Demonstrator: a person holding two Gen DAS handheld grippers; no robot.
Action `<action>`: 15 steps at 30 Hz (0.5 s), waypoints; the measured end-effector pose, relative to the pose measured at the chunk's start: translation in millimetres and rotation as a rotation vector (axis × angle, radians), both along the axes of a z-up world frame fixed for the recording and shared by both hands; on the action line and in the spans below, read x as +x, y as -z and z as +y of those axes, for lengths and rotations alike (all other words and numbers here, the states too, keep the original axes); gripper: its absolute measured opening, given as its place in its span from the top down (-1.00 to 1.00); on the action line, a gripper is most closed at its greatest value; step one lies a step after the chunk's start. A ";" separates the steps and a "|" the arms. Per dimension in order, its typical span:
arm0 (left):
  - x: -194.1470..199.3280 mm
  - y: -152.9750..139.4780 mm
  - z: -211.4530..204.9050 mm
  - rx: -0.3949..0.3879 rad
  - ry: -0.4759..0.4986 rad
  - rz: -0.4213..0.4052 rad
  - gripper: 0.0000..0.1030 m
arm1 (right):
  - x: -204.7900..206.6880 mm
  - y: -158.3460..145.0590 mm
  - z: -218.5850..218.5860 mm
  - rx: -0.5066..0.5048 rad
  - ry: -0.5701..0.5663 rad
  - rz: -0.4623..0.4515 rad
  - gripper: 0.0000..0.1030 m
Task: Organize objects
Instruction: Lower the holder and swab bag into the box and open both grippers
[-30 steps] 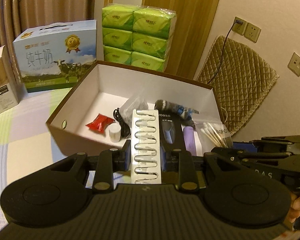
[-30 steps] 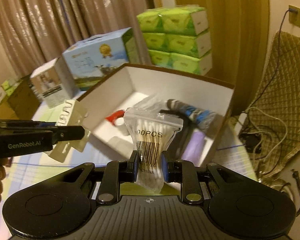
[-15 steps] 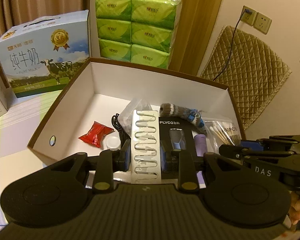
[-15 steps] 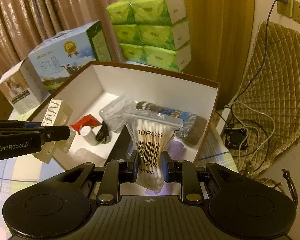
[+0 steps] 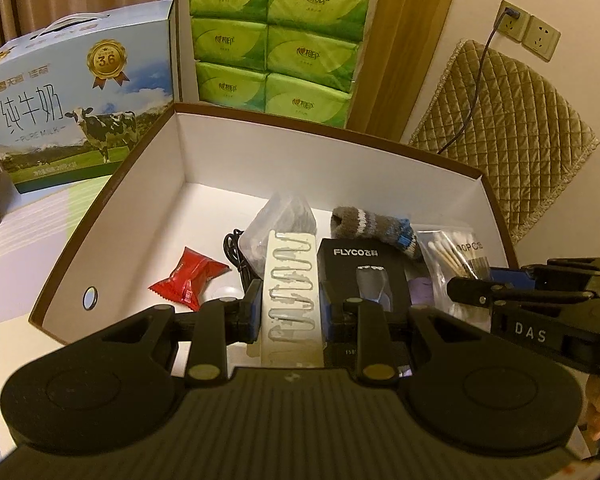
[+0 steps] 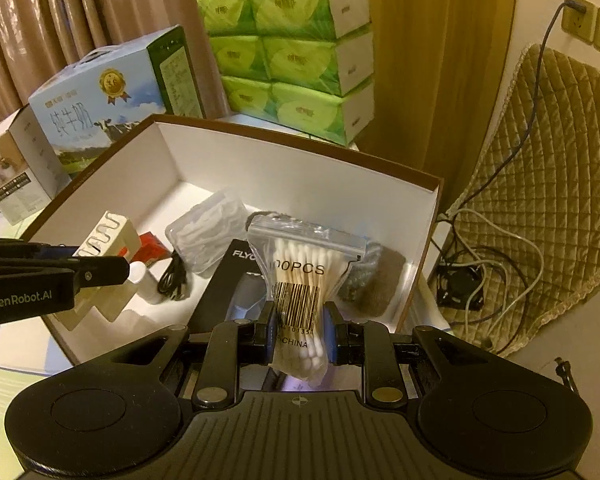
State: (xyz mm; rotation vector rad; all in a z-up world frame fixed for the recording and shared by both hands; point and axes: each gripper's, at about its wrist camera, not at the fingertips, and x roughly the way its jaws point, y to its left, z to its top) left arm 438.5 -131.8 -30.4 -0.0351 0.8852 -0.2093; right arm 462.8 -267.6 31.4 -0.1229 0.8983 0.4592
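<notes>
The left hand-held gripper (image 5: 290,312) clamps a white plastic strip card (image 5: 290,292), long axis upright, above the near edge of the open brown-rimmed white box (image 5: 140,184). The right hand-held gripper (image 6: 300,334) pinches a clear zip bag of cotton swabs (image 6: 300,280) over the box's near right corner, so each load's drop spot lies straight below.

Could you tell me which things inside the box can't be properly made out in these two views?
- Purple item, left wrist view: mostly hidden behind the black FLYCO box and left gripper; identity unclear.
- Small white bottle, right wrist view: partly covered by the left gripper; label unreadable.
- Clear bag: contents too blurred to identify.
</notes>
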 end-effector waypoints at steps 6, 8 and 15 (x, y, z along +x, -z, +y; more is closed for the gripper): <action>5.6 0.9 -1.0 -0.001 0.001 0.001 0.54 | 5.5 4.6 2.7 -0.022 0.004 -0.008 0.59; 8.3 1.5 -1.5 0.000 0.002 0.002 0.54 | 7.6 5.9 5.6 -0.054 0.005 -0.019 0.39; 13.0 6.3 -3.1 0.001 0.004 0.018 0.54 | 3.2 3.9 5.5 -0.060 -0.001 -0.072 -0.28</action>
